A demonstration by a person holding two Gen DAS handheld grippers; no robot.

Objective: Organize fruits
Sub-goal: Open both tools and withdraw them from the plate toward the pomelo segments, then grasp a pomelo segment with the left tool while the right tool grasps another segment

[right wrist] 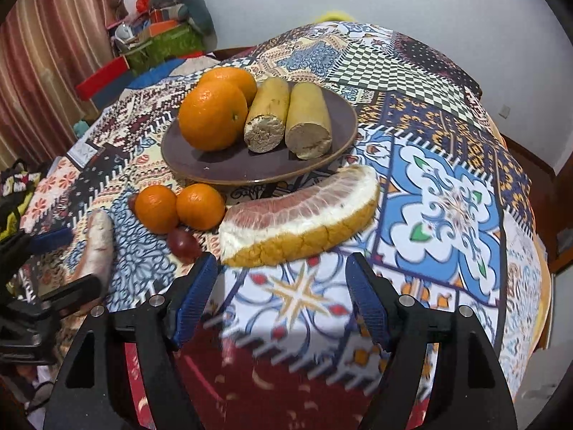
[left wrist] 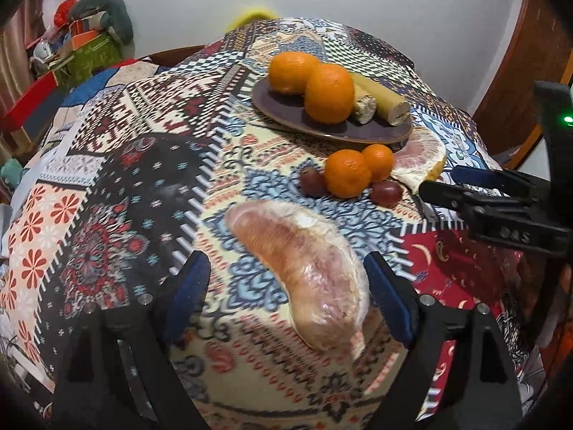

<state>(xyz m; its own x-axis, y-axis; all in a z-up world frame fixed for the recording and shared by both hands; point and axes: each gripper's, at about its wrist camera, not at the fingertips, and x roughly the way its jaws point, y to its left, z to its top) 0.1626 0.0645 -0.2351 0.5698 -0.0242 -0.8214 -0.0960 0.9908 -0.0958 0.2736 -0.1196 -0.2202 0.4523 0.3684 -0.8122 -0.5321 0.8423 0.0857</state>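
Note:
A peeled pink pomelo segment (left wrist: 304, 268) lies on the patterned tablecloth between the wide-apart fingers of my left gripper (left wrist: 284, 261), which is open; the pads do not press it. My right gripper (right wrist: 281, 261) is open too, just short of a pomelo wedge with yellow rind (right wrist: 301, 222). Beyond them two small tangerines (right wrist: 179, 208) and two dark grapes (left wrist: 386, 193) lie loose. A brown plate (right wrist: 250, 168) holds two large oranges (right wrist: 213, 114) and two yellow cut stalk pieces (right wrist: 308, 122).
The round table's cloth (right wrist: 447, 197) falls away at the right and far edges. Boxes and cushions (right wrist: 168, 25) are piled at the back left, next to a striped curtain (right wrist: 43, 53). A wooden frame (left wrist: 519, 53) stands at the right.

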